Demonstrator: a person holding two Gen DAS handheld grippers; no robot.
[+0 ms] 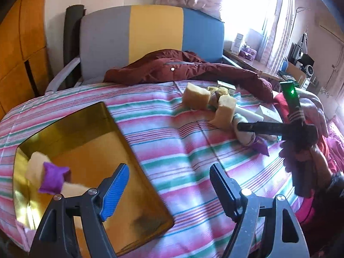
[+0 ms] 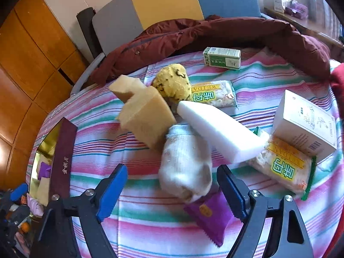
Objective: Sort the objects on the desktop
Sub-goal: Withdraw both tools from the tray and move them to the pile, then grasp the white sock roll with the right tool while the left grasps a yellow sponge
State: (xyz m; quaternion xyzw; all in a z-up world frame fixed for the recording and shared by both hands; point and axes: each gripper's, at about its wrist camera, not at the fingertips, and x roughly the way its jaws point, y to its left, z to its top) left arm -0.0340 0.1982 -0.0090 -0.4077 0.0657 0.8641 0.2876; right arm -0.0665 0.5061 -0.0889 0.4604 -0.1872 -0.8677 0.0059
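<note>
**Right gripper lines up on rolled sock as sorting proceeds over striped cloth**

The right gripper (image 2: 169, 190), jaws spread wide and gripping nothing, points down at a rolled white sock (image 2: 185, 163) lying between its blue pads on the pink, green and white striped cloth (image 2: 133, 225). A purple foil sachet (image 2: 209, 214) lies at the sock's 5 o'clock, partly under the right-hand finger; a white foam block (image 2: 219, 129) leans at its 1 o'clock, a tan sponge block (image 2: 146, 118) at its 11 o'clock. If the sock is the pick, a clean one would likely mean centring the pads on its middle and closing without catching the sachet or nudging the foam block.

The left gripper (image 1: 169, 189) also stands wide and empty, above the near edge of the gold-lined open box (image 1: 90, 133), which sits at 9 o'clock from the pile. A pale soft item (image 1: 35, 163) and a second purple sachet (image 1: 53, 177) already lie inside.

Motion blur smears the sponge and the box contents. The box's lower corner is cut off behind the left gripper's body. Whether the sock touches the sachet cannot be told.
</note>
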